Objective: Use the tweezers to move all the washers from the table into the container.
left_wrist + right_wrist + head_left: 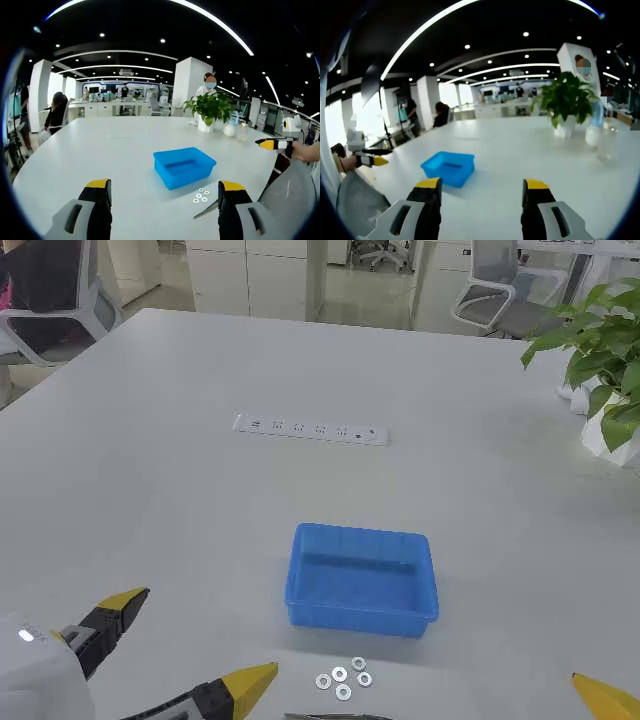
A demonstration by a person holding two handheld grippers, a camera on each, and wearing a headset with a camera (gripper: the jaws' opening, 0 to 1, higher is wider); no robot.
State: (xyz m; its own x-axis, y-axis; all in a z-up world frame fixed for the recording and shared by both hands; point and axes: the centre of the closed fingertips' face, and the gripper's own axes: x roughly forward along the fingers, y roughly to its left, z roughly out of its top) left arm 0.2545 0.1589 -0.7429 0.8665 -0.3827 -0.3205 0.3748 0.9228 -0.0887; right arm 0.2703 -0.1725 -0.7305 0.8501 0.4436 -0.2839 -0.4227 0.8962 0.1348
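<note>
The blue container point(360, 533) stands empty near the table's front, and is also seen as a blue container point(184, 166) point(448, 167) from each gripper. Several small metal washers point(343, 677) lie in a cluster just in front of it, the same washers point(201, 195) near my left jaws. The tweezers point(206, 210) lie flat beside the washers, their tip point(335, 717) at the frame's bottom edge. My left gripper point(190, 640) point(164, 192) hangs open and empty left of the washers. My right gripper point(482, 187) is open and empty, one yellow fingertip point(603, 697) showing at bottom right.
A white power strip point(310, 429) lies mid-table beyond the container. A potted plant point(605, 360) in a white pot stands at the far right edge, with bottles point(607, 142) near it. Office chairs point(490, 285) ring the far side. A person point(209, 85) stands behind the plant.
</note>
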